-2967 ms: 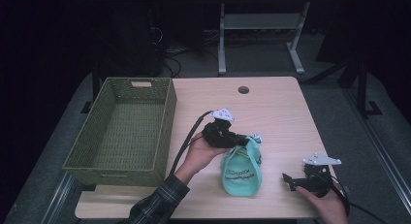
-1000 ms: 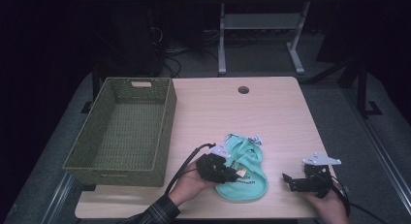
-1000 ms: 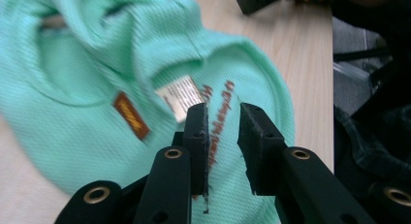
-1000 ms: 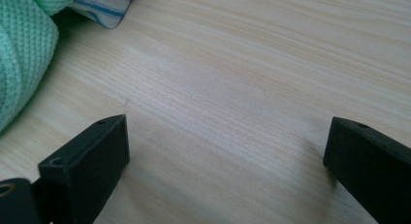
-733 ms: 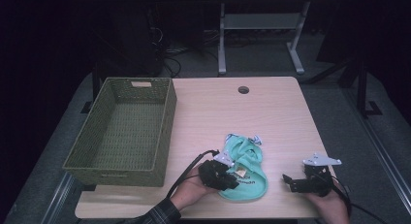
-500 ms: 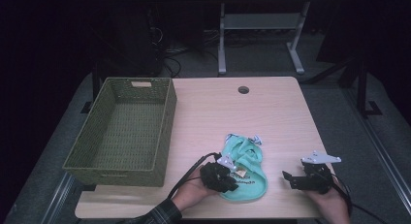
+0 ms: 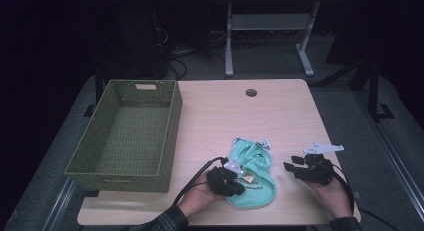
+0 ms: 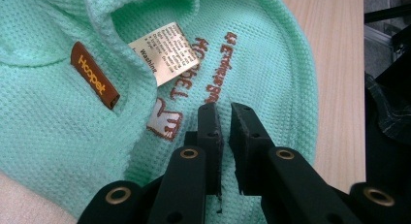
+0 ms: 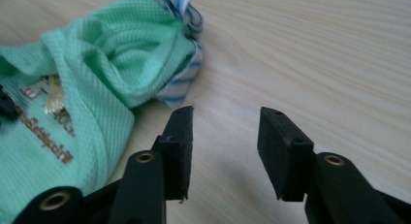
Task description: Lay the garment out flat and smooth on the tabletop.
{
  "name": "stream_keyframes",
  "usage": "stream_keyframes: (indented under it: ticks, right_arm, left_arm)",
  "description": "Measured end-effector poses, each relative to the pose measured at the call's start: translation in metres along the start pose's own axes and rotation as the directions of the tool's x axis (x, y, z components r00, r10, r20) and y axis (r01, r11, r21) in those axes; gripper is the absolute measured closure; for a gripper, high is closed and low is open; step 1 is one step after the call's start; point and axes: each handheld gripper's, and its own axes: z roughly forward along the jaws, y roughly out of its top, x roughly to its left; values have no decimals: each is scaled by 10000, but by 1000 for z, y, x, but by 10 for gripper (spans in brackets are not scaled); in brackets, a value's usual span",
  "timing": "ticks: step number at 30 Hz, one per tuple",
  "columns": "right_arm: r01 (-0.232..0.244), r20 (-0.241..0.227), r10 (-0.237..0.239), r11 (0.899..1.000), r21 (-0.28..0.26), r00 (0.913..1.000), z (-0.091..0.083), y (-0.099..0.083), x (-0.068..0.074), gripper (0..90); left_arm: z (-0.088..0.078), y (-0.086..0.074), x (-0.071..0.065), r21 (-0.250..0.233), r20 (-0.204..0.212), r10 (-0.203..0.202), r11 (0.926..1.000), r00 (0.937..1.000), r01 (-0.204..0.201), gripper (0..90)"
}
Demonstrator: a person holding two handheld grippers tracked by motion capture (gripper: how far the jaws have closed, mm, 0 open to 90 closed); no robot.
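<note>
Dark floor surrounds a pale wooden table (image 7: 215, 116), with a metal stand and cables on the floor beyond its far edge. At the left of the table stands an empty green wicker basket (image 7: 127, 133), its opening facing up and nothing over it. Right of it, near the front edge, lies a mint-green garment (image 7: 252, 178), crumpled at its far end, with a striped trim and white tags poking out there. The work looks like tidying this garment, perhaps folding it or moving it to the basket, and it seems barely begun: the garment lies flat on the wood, well apart from the basket.

The left gripper (image 8: 223, 132) sits on the garment's near left part, its jaws drawn almost together just below the brown lettering and a white care label (image 8: 162, 52); whether a fold of cloth is pinched between them I cannot tell, since only a thin gap shows. A small brown tag (image 8: 94, 74) lies further left on the cloth.

The right gripper (image 9: 223, 132) hovers over bare wood just right of the garment, holding nothing; its jaws have just been closing and stand partly apart.

A round cable hole (image 7: 251, 92) sits far off. Nothing blocks the way to the basket.
</note>
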Motion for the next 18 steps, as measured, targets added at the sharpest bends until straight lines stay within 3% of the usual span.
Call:
stream_keyframes:
  ticks: [8,18]
  right_arm:
    - [43,-648,-39,10000,66,9979,19,16,0,648]
    - [80,-1283,-26,9991,419,9917,30,14,5,646]
  left_arm:
    - [0,0,1,-6,32,30,10000,10000,-30,819]
    - [0,0,0,64,-19,143,9999,9999,-143,818]
